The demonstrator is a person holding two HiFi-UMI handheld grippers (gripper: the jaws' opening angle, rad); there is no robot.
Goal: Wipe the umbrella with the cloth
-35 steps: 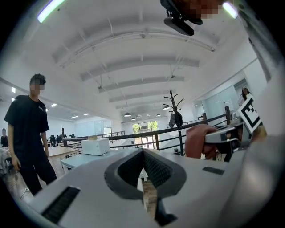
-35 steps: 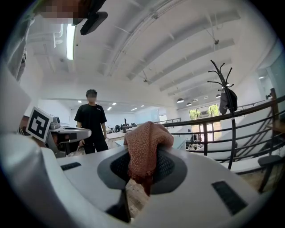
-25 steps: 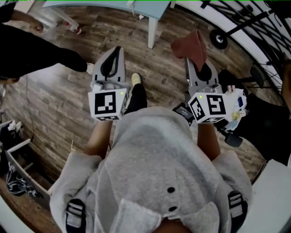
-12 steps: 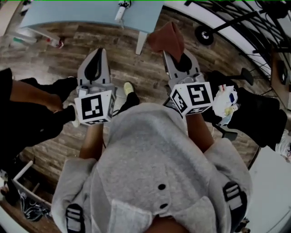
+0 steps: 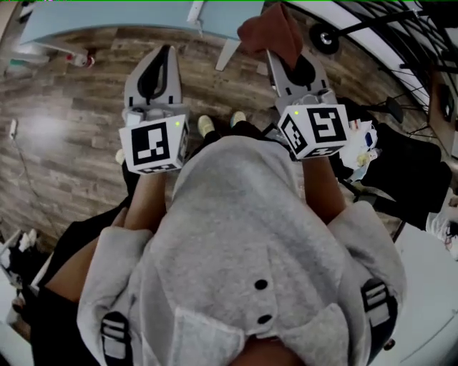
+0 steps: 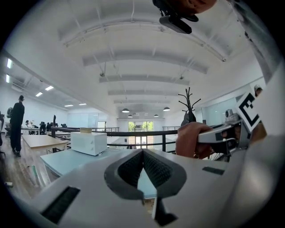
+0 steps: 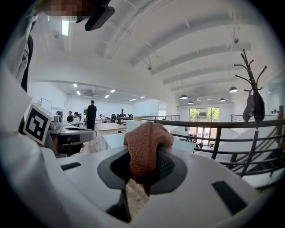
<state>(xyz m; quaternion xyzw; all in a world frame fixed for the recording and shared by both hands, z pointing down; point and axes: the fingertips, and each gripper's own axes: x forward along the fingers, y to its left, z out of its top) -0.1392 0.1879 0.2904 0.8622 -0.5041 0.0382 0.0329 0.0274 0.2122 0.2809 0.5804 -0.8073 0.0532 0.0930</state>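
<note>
1. The cloth (image 7: pixel 144 149), rust-brown and coarsely woven, is pinched between the jaws of the right gripper (image 7: pixel 143 174). It bulges up in a folded hump above the pads, in the lower middle of the right gripper view.
2. In the head view the cloth (image 5: pixel 268 32) sits at the top, right of centre. It bunches over the tip of the right gripper (image 5: pixel 280 58), above the wooden floor (image 5: pixel 64 129).
3. The left gripper (image 6: pixel 143 155) has its jaws pressed together with nothing between them. In the head view the left gripper (image 5: pixel 167 53) lies at the upper left, level with the right one and well apart from it.
4. Each gripper carries a marker cube (image 5: pixel 154 146) near the wrist. Below them a grey hooded top (image 5: pixel 243 236) fills the lower half of the frame.
5. A pale blue table (image 5: pixel 129 14) runs along the top edge of the head view.
6. In the left gripper view a white box (image 6: pixel 88 142) stands on that table, at the left.
7. A black railing (image 7: pixel 213 124) and a coat stand (image 7: pixel 251 98) fill the right side of the right gripper view, and a standing person (image 7: pixel 91 115) is far off at the left.
</note>
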